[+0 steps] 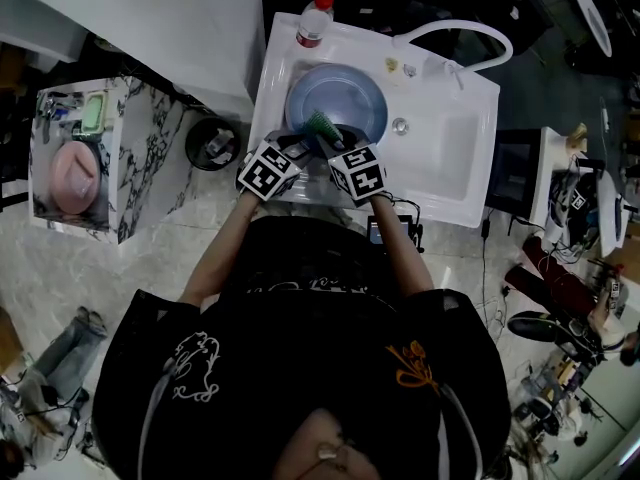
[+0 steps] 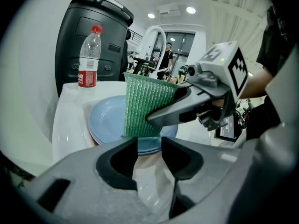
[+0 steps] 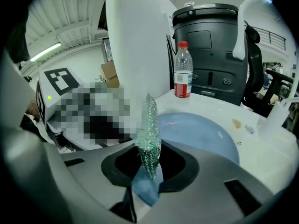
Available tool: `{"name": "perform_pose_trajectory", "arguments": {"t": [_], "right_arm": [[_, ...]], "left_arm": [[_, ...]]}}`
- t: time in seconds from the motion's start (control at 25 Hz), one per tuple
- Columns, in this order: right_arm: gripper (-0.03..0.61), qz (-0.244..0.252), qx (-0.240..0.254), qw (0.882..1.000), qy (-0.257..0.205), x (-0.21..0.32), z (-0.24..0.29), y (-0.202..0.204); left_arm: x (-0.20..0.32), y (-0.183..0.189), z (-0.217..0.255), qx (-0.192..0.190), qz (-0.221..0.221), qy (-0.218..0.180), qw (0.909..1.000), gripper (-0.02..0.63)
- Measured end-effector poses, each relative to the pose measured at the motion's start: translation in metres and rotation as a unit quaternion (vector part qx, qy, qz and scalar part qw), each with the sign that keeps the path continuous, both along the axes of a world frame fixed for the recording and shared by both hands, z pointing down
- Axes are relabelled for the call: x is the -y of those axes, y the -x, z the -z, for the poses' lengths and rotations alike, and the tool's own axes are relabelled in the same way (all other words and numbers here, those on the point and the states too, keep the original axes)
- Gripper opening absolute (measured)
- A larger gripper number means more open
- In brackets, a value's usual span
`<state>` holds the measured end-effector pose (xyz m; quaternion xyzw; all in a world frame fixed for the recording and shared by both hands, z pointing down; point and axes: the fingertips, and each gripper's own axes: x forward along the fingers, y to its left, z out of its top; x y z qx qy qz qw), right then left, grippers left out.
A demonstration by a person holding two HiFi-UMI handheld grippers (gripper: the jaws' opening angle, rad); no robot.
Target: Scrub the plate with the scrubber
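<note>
A blue plate (image 1: 352, 96) (image 2: 106, 118) (image 3: 196, 134) lies in the white sink (image 1: 450, 163), with a pinkish rim showing under it in the left gripper view. The green mesh scrubber (image 1: 322, 125) (image 2: 144, 107) (image 3: 149, 132) stands upright over the plate's near edge. My right gripper (image 1: 332, 142) (image 3: 149, 171) (image 2: 150, 120) is shut on it. My left gripper (image 1: 296, 150) (image 2: 149, 160) sits just left of it at the plate's near rim. Its jaws stand a little apart, and only the white basin shows between them.
A red-capped water bottle (image 1: 315, 20) (image 2: 88, 64) (image 3: 183, 71) stands on the sink's back left corner. A curved white faucet (image 1: 460, 33) arches at the back right. A black bin (image 1: 212, 143) and a marble counter with a pink plate (image 1: 72, 178) are to the left.
</note>
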<state>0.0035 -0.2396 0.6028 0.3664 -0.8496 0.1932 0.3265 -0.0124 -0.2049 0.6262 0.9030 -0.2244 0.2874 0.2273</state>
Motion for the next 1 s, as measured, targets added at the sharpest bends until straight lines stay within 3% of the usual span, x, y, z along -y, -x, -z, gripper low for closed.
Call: {"name": "perform_pose_trajectory", "arguments": {"t": [0.32,0.6,0.76,1.0], "right_arm": [[0.089,-0.013,-0.113,0.991,-0.073,0.056,0.008,-0.075],[0.089,0.045,-0.219,0.965,-0.139,0.095,0.01,-0.103],[0.089,0.066,-0.227,0.963,-0.131,0.09,0.0,-0.102],[0.089,0.046,-0.213,0.968,-0.121,0.068,-0.005,-0.099]], "left_arm": [[0.0,0.0,0.0,0.001,0.009,0.0,1.0,0.168],[0.0,0.0,-0.001,0.01,0.011,-0.003,0.9999,0.169],[0.0,-0.001,-0.001,0.018,0.007,-0.007,0.9998,0.169],[0.001,-0.001,-0.001,0.012,0.011,-0.005,0.9999,0.167]]}}
